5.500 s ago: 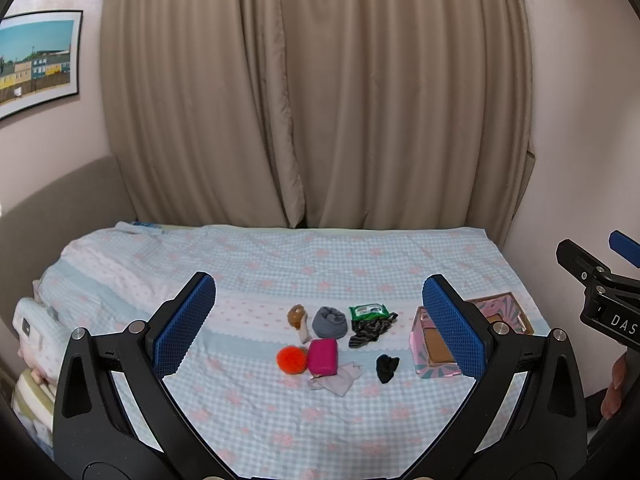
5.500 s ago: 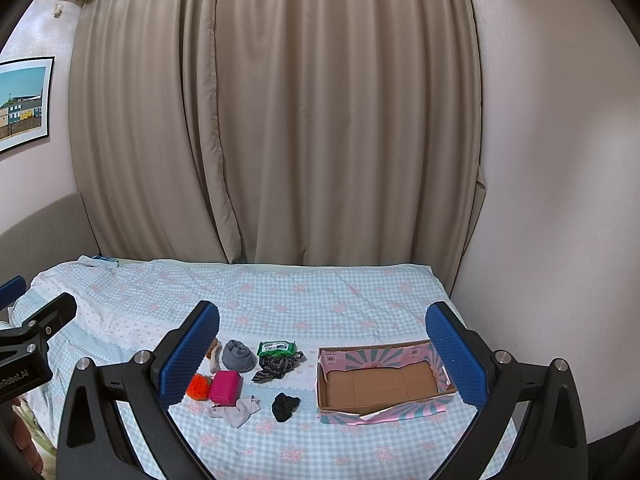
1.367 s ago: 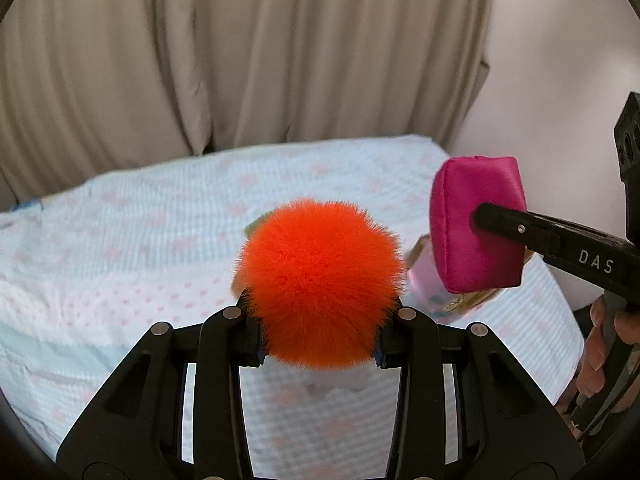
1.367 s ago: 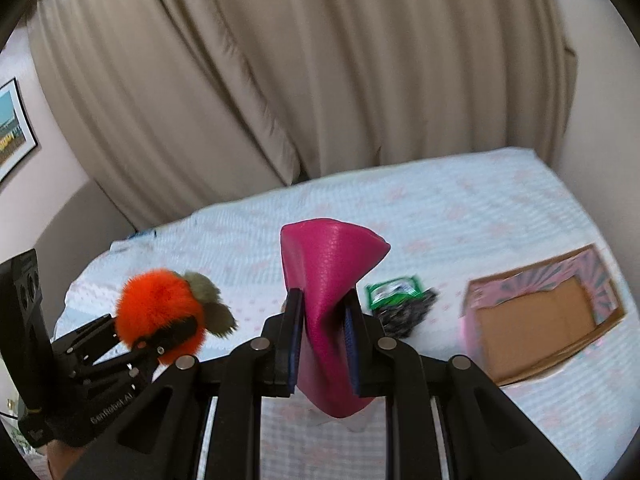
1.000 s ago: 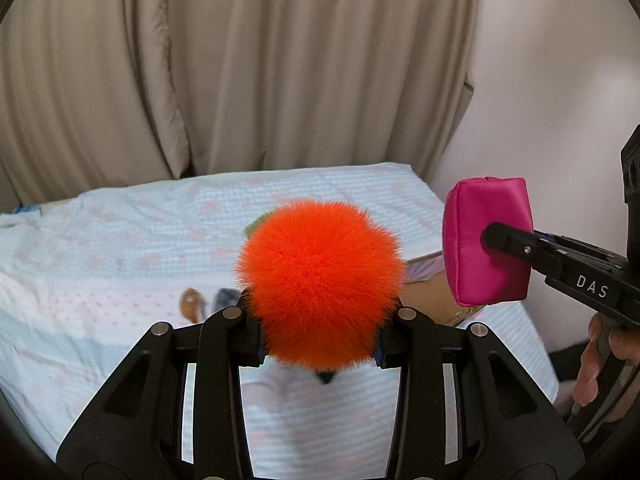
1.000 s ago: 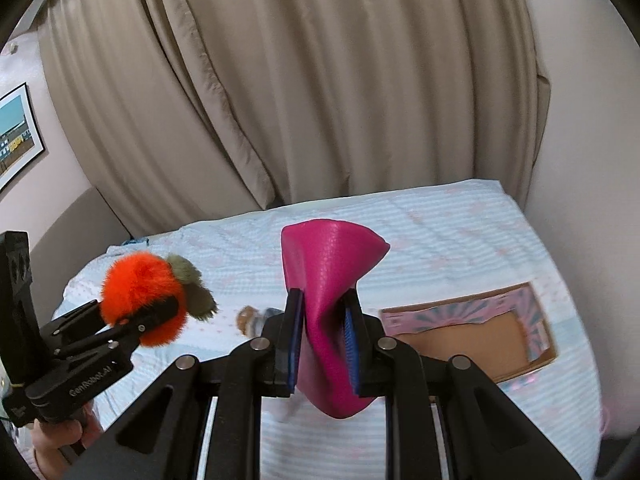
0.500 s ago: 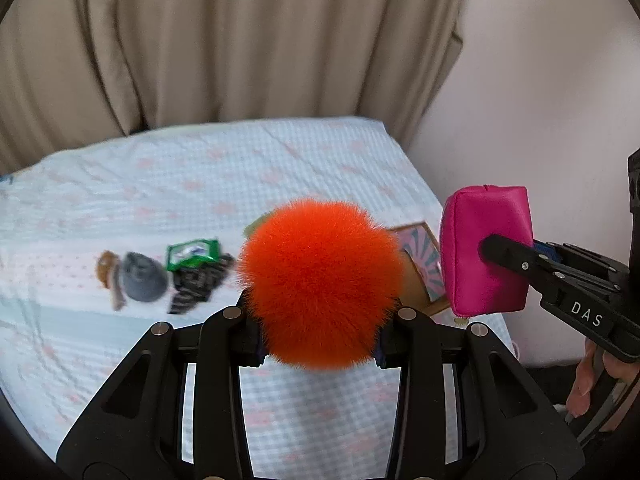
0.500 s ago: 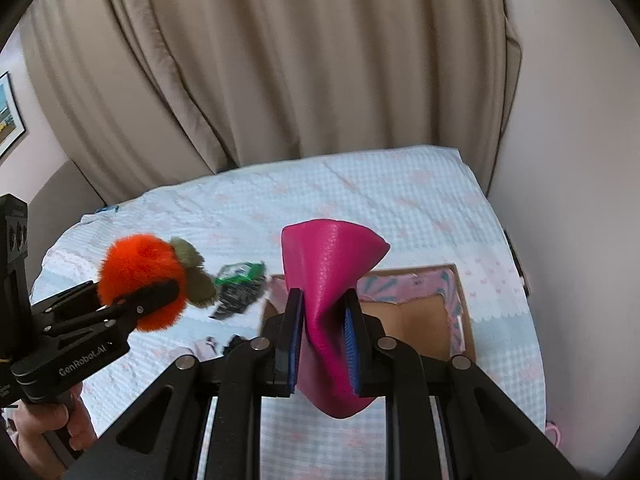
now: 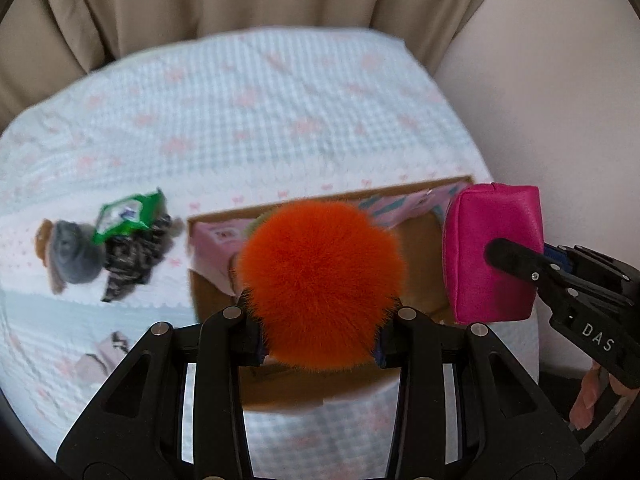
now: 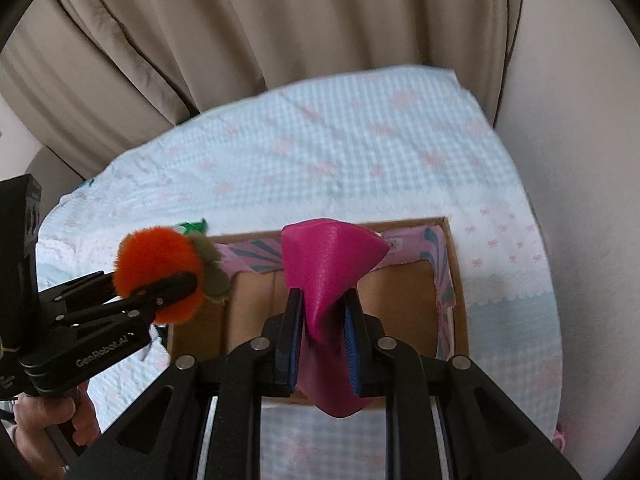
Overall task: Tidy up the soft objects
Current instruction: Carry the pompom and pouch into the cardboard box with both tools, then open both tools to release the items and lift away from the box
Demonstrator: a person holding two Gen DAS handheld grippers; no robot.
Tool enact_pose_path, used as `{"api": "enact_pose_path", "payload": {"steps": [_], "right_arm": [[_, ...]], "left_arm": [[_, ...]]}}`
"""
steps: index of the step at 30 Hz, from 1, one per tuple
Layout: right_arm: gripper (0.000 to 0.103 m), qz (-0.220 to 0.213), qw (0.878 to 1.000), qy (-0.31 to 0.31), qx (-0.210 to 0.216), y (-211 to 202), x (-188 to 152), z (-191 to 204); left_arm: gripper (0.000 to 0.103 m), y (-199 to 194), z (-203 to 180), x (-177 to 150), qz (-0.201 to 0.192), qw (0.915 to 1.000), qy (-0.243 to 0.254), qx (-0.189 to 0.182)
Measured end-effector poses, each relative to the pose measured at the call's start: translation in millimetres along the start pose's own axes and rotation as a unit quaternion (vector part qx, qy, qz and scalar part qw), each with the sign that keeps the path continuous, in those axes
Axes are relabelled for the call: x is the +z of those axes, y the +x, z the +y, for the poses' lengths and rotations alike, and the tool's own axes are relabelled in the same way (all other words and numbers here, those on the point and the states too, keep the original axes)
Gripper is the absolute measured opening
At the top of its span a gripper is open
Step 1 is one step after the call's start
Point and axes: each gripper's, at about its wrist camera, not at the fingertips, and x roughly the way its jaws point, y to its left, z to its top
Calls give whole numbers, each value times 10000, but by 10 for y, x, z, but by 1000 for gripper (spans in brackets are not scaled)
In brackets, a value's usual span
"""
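Note:
My left gripper (image 9: 320, 336) is shut on a fluffy orange pompom (image 9: 320, 284) with an olive-green tuft, held above the left part of an open cardboard box (image 9: 208, 292). The pompom also shows in the right wrist view (image 10: 158, 276). My right gripper (image 10: 322, 336) is shut on a magenta pouch (image 10: 332, 276), held over the middle of the box (image 10: 456, 280). The pouch also shows at the right of the left wrist view (image 9: 492, 252). The box has a pink patterned lining and a bare brown floor.
The box lies on a bed with a light blue checked cover (image 9: 260, 100). Left of the box lie a green packet (image 9: 128, 216), a grey sock roll (image 9: 76, 256), a dark patterned cloth (image 9: 132, 260) and a pale cloth (image 9: 100, 356). Beige curtains (image 10: 260, 32) and a wall stand behind.
Both grippers have swung right and tilted down with their loads, from above the pile of items to above the box. Both stay shut.

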Motion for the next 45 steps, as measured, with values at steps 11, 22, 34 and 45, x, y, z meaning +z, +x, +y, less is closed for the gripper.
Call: {"api": "enact_pose_path", "payload": {"steps": [11,22,34,45], "right_arm": [[17,730,9969,-57,281,868,-93,-353],[103,761,9907,-1116,-148,924,-165,-183],[103,349,9904,-1328,-155,501,-275,-59],[103,-189,9913,-1262,-312,-376,-164,213]], "left_arm": [[33,913,73,79,859,9959,-251,104],[103,931,50,130,913,9947,-431,198],[103,442,-58,90,665,9970,-375,137],[103,-624,-97,72,33,9994,-329,48]]}}
